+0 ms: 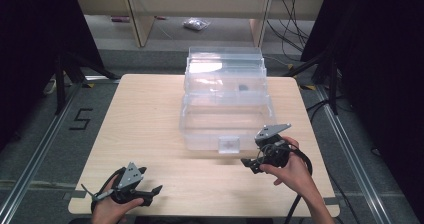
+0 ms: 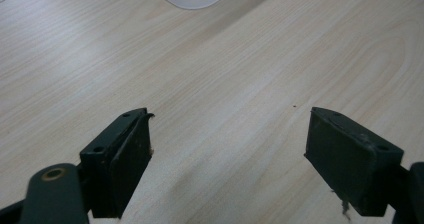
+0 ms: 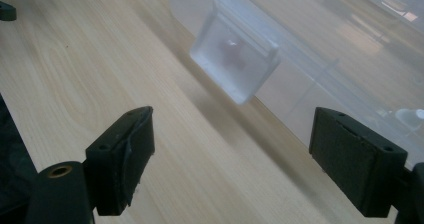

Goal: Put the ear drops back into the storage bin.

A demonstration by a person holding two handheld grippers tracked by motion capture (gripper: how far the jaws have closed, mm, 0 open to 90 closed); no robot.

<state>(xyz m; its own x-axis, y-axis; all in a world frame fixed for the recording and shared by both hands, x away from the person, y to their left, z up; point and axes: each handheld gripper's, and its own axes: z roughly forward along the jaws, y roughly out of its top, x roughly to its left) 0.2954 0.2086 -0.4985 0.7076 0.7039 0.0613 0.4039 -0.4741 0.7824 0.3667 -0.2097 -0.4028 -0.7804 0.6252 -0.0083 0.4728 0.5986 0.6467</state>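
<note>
Box: the clear plastic box [image 1: 225, 101] sits mid-table, lid up.
Handling: you should expect it light, stiff and slippery.
Hold: take the front latch [image 3: 234, 58].
Grippers: your left gripper [image 2: 227, 159] and right gripper [image 3: 232, 159] are both spread, empty.

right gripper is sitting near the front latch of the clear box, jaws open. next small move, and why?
Probably ease the right gripper forward onto the front latch of the clear box. Its jaws stand open with the latch ahead between them, not yet touching, and the box looks closed. The left gripper rests open over bare table, away from the box, so it can wait.
</note>
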